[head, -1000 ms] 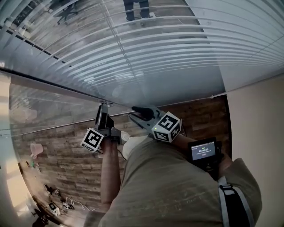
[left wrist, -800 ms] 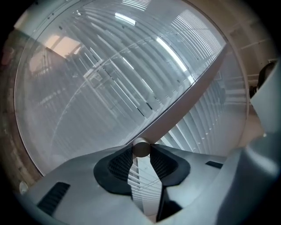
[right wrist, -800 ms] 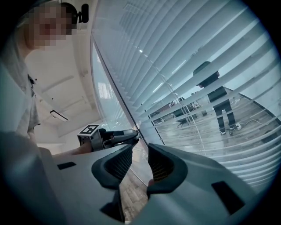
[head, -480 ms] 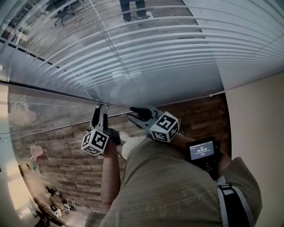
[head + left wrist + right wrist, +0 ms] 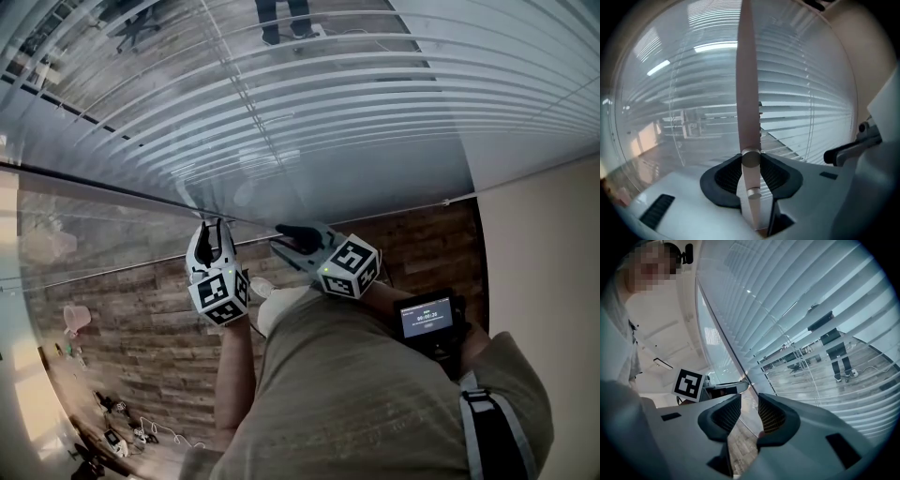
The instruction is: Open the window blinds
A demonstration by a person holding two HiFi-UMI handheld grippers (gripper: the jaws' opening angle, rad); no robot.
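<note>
your left gripper (image 5: 211, 236) sits at 9 o'clock from centre in the head view, jaws pointing up toward the blinds (image 5: 328, 112). in the left gripper view the tilt wand (image 5: 746, 79) runs straight from 6 to 12 thru the jaws. they've just been closing, and both pads press on the wand, so you've got it clamped: jaws part-way closed w/ the wand filling the gap. its marker cube (image 5: 219, 296) faces the head cam.

your right gripper (image 5: 289, 242) is near the left one, at abt 3 o'clock from it, not touching. in the right gripper view the jaws stand apart w/ nothing b/w them, only wood floor (image 5: 740, 446) & glass behind. the left gripper's cube shows there at 9 o'clock.

the blinds cover the window from 9 thru 12 to 3 in the head view. gaps b/w the slats let you see thru: a person's legs (image 5: 281, 21) stand beyond the glass at 12. a small screen (image 5: 427, 317) sits by your right wrist at 4 o'clock.
</note>
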